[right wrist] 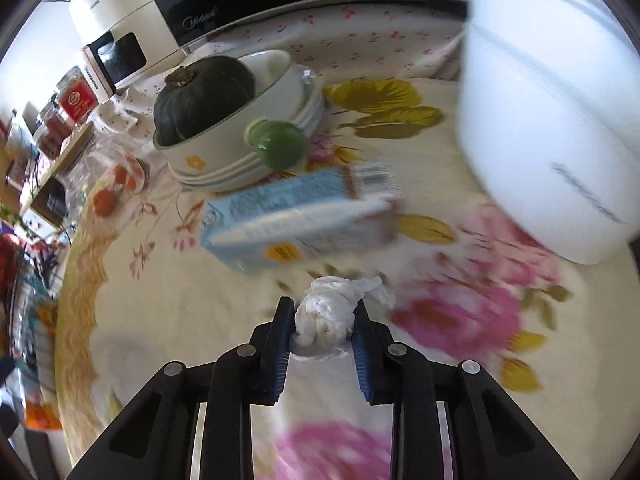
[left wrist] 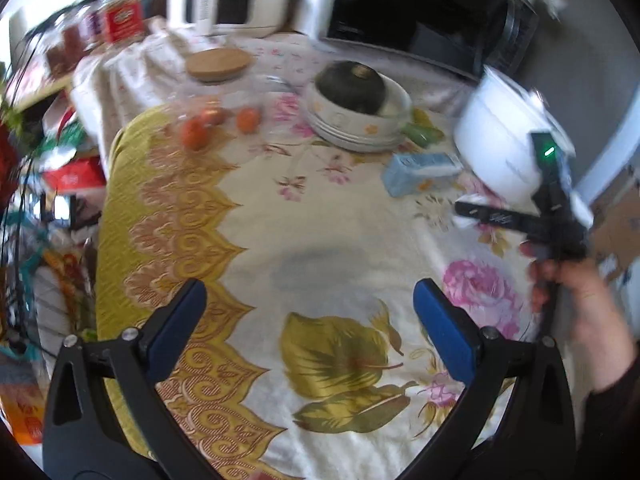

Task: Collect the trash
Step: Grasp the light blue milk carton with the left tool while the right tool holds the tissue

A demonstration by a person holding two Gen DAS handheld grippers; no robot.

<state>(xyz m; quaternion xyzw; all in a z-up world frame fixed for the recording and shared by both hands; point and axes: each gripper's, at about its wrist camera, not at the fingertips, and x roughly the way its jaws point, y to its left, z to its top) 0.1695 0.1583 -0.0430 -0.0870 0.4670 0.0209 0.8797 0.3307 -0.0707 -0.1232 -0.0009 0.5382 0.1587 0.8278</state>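
Right gripper [right wrist: 323, 312] clamps the crumpled tissue [right wrist: 336, 308] at lower centre of its view, over the bench [right wrist: 168, 300], left gripper [left wrist: 310, 312] gapes empty; soft wad sits near the fingertips, so it may slip, and the carton [right wrist: 296, 220] remains.

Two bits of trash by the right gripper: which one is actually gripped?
The crumpled white tissue, pinched between the right gripper pads. The blue carton lies on its side beyond it, untouched.
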